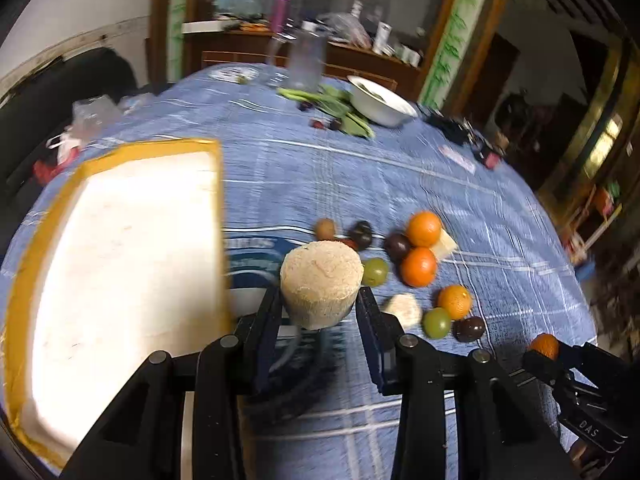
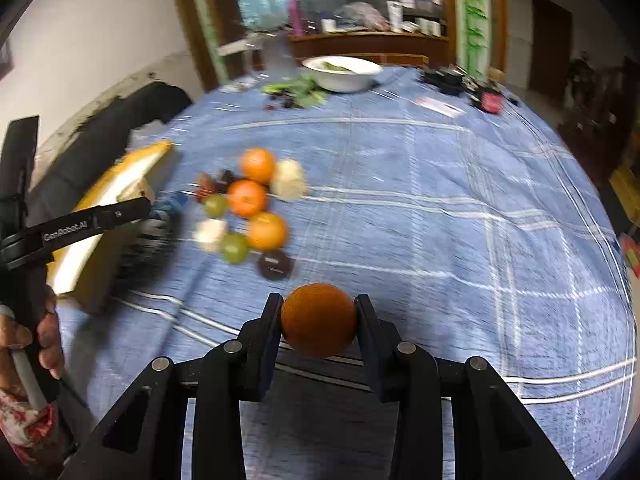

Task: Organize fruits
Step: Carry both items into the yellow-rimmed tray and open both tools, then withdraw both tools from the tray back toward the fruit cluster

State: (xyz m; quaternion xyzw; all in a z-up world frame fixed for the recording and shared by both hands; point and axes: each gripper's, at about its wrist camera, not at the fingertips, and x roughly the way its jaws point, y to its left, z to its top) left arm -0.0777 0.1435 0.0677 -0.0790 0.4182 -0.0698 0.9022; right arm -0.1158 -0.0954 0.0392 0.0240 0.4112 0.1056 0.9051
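Observation:
My left gripper (image 1: 318, 304) is shut on a pale, rough-cut fruit chunk (image 1: 320, 280) and holds it above the blue cloth, just right of the white tray with a yellow rim (image 1: 120, 248). My right gripper (image 2: 318, 320) is shut on an orange (image 2: 318, 318) above the table; it also shows in the left wrist view (image 1: 560, 364). A cluster of oranges (image 1: 424, 229), green fruits (image 1: 375, 271), dark plums (image 1: 397, 246) and another pale chunk (image 1: 404, 309) lies on the cloth beyond the fingers.
A white bowl (image 1: 382, 100) with greens beside it, a clear bottle (image 1: 306, 58) and small clutter (image 1: 468, 136) stand at the far side of the blue checked tablecloth (image 1: 360, 172). A dark chair (image 2: 132, 120) stands at the left. The table edge curves away at the right.

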